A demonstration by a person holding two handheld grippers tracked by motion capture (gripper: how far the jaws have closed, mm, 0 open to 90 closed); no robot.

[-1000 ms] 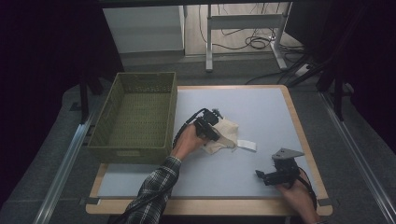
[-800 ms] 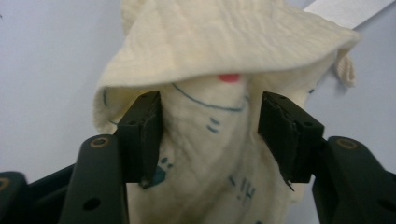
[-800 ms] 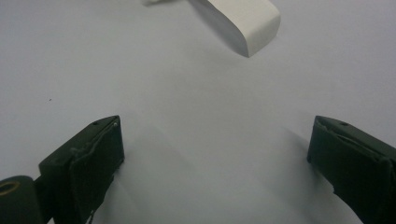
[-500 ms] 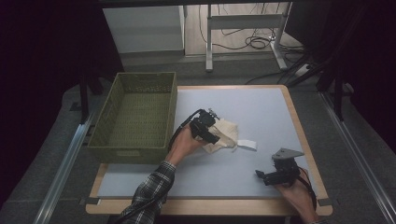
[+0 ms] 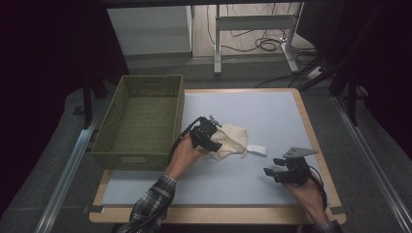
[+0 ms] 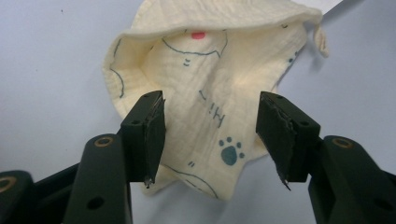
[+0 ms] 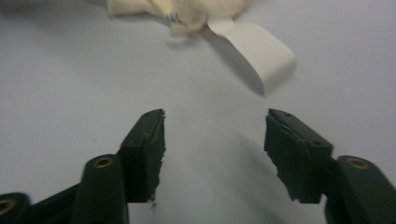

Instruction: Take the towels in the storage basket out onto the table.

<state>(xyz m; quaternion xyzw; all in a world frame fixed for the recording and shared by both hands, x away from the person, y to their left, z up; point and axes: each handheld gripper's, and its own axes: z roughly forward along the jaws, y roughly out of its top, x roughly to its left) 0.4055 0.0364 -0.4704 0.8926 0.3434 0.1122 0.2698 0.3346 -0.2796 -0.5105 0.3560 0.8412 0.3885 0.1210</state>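
Overhead, a pale blue-grey worktop (image 5: 252,116) with a wooden edge is seen in the high view. An olive-green woven basket (image 5: 141,121) is set at its left side, partly overhanging the edge. A crumpled cream cloth (image 5: 229,140) is laid near the middle of the worktop, just right of the basket, and a white label (image 5: 256,150) is seen sticking out from its right side, flat on the surface. The left gripper (image 5: 206,136) is held over the cloth's left part by a hand (image 5: 183,154) with a plaid sleeve (image 5: 148,208). The right gripper (image 5: 286,170), topped by a grey three-cornered plate, is held low near the worktop's front right corner, well apart from the cloth, its tips pointed left.

From the left gripper view, the left gripper (image 6: 210,135) is shown with its jaws wide apart, nothing clamped between them. The cloth (image 6: 205,74) is spread beneath and beyond them, printed with dark line drawings, a teal paw print and a small red mark; its far edge is folded over.

From the right gripper view, the right gripper (image 7: 215,149) is likewise shown with its jaws apart over bare worktop (image 7: 70,84). The cloth's edge (image 7: 154,9) and the white label (image 7: 254,49) are seen ahead, clear of the jaws.
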